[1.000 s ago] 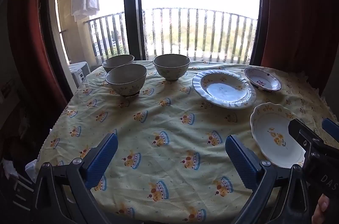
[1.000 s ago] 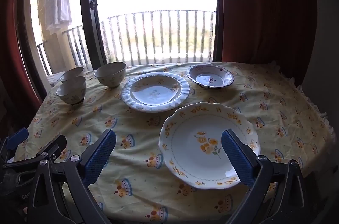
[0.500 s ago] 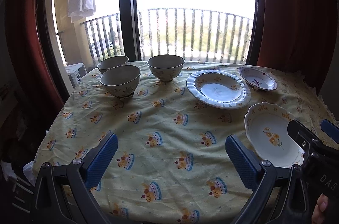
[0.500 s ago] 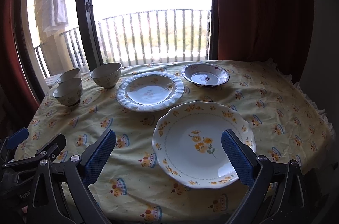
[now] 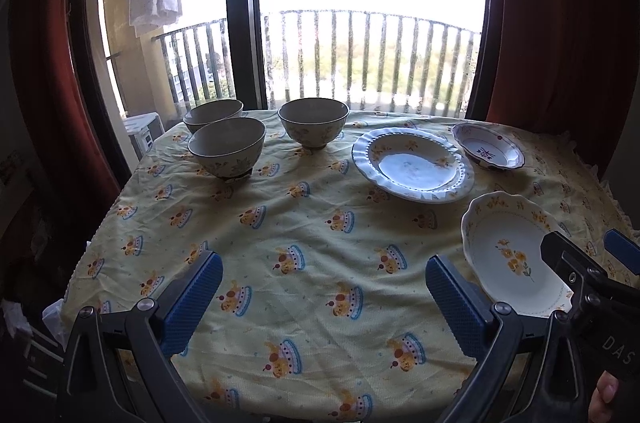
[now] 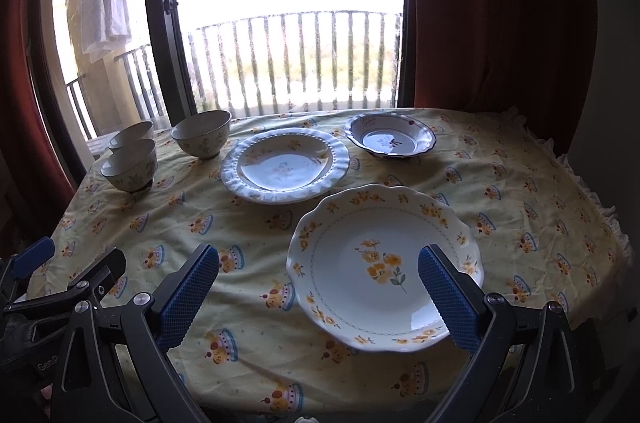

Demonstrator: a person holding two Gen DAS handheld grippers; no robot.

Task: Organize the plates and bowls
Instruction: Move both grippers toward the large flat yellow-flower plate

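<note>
Three beige floral bowls stand at the table's far left: the nearest bowl point(image 5: 227, 146) point(image 6: 130, 163), one behind it point(image 5: 213, 111) point(image 6: 131, 133), one further right point(image 5: 313, 122) point(image 6: 201, 133). A white ruffled plate point(image 5: 413, 165) point(image 6: 285, 169), a small purple-trimmed dish point(image 5: 487, 151) point(image 6: 390, 140) and a yellow-flowered scalloped plate point(image 5: 514, 255) point(image 6: 384, 265) lie to the right. My left gripper point(image 5: 324, 297) is open and empty over the near cloth. My right gripper point(image 6: 318, 293) is open and empty, its fingers low over the flowered plate's near part.
A yellow tablecloth point(image 5: 304, 235) with crown prints covers the table. Red curtains point(image 6: 488, 3) hang at both sides of a balcony door with railing point(image 5: 360, 59). The table's edges drop off near left and right.
Both grippers have drawn back and up a little from the table; the dishes look smaller and lower in view. Nothing on the table has moved.
</note>
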